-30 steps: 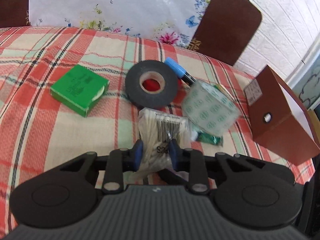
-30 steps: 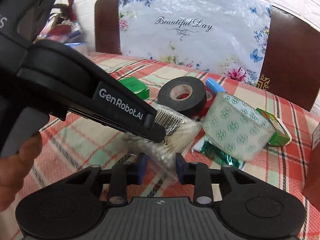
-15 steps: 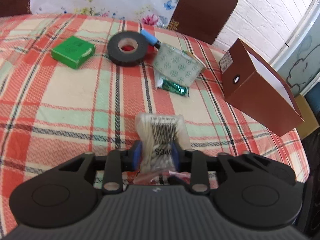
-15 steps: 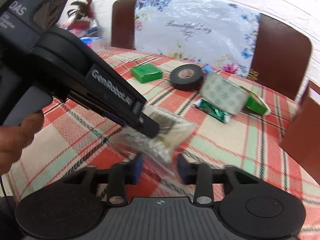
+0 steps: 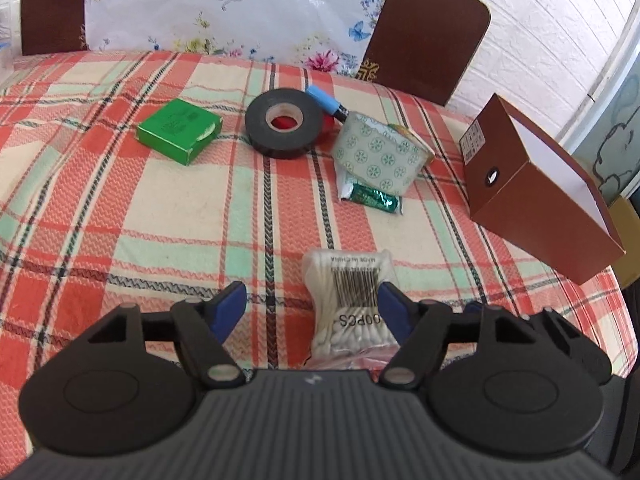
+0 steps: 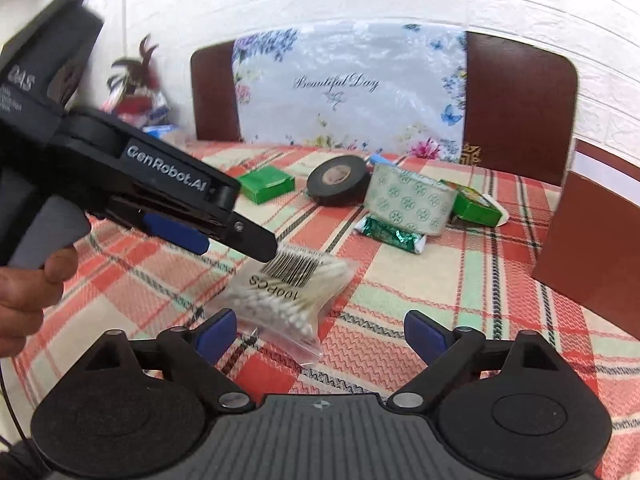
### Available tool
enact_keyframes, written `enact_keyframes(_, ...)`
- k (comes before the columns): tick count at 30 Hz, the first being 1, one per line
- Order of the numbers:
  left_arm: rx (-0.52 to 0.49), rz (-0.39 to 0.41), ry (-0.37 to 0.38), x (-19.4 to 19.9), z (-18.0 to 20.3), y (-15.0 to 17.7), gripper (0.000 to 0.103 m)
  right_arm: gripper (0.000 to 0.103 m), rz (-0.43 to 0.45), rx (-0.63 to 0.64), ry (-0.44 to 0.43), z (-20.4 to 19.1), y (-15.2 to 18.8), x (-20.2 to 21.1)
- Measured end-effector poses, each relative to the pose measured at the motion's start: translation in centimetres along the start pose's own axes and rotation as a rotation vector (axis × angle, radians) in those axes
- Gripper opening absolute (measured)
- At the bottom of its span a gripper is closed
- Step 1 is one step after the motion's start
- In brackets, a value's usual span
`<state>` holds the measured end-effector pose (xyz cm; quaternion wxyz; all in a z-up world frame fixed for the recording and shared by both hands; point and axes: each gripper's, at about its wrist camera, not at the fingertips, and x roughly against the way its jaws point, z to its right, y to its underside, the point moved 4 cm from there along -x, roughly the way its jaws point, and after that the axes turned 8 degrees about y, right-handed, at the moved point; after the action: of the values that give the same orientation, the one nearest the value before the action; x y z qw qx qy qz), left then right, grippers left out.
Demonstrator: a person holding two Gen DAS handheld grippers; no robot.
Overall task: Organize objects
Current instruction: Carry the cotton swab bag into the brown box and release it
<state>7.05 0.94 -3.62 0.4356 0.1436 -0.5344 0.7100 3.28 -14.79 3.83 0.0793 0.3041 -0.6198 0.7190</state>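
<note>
Covering the table, a red, cream and green plaid cloth (image 5: pixel 120 208) runs back to two brown chairs (image 5: pixel 428 28) and a white brick wall (image 5: pixel 560 40). The left gripper (image 5: pixel 312 304) is spread wide, the bag of cotton swabs (image 5: pixel 352 300) lying on the cloth against its right finger. The right gripper (image 6: pixel 320 336) is spread too, just behind the bag. Ahead lie a black tape roll (image 5: pixel 284 122), a green box (image 5: pixel 178 130) and a brown box (image 5: pixel 536 196).
</note>
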Motion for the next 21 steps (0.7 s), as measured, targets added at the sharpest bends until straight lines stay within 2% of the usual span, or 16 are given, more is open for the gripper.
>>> enact_keyframes(2,0.002,-0.016,0.015,-0.5,-0.2,0.2,0.069,0.087,-0.006,0.020,-0.008,-0.2,-0.1,-0.4)
enact_keyframes(4,0.005,-0.041,0.039,-1.1,-0.3,0.4,0.058,0.087,-0.013,0.043,-0.006,-0.6,-0.3,-1.2)
enact_keyframes(7,0.038,-0.068,0.071,-2.2,-0.9,0.8,0.055,0.084,-0.031,0.088,-0.018,-1.0,-0.4,-2.4)
enact_keyframes(9,0.059,-0.053,0.092,-2.4,-1.1,0.9,0.051,0.076,-0.060,0.105,-0.038,-1.6,-0.3,-3.6)
enact_keyframes(11,0.056,-0.059,0.129,-2.5,-0.7,1.0,0.033,0.055,-0.068,0.108,-0.058,-2.1,-0.3,-4.0)
enact_keyframes(12,0.057,-0.056,0.145,-2.3,-0.4,0.9,0.029,0.052,-0.065,0.121,-0.058,-2.4,-0.5,-3.9)
enact_keyframes(14,0.017,-0.047,0.134,-1.9,0.7,0.5,0.027,0.040,-0.044,0.155,-0.017,-2.8,-0.5,-3.2)
enact_keyframes(17,-0.032,-0.042,0.177,-1.6,3.0,0.1,0.024,0.035,-0.007,0.177,0.055,-2.1,-0.2,-1.9)
enact_keyframes(21,-0.106,-0.056,0.231,-2.2,7.4,0.0,0.024,0.033,0.008,0.103,0.118,1.2,0.3,0.2)
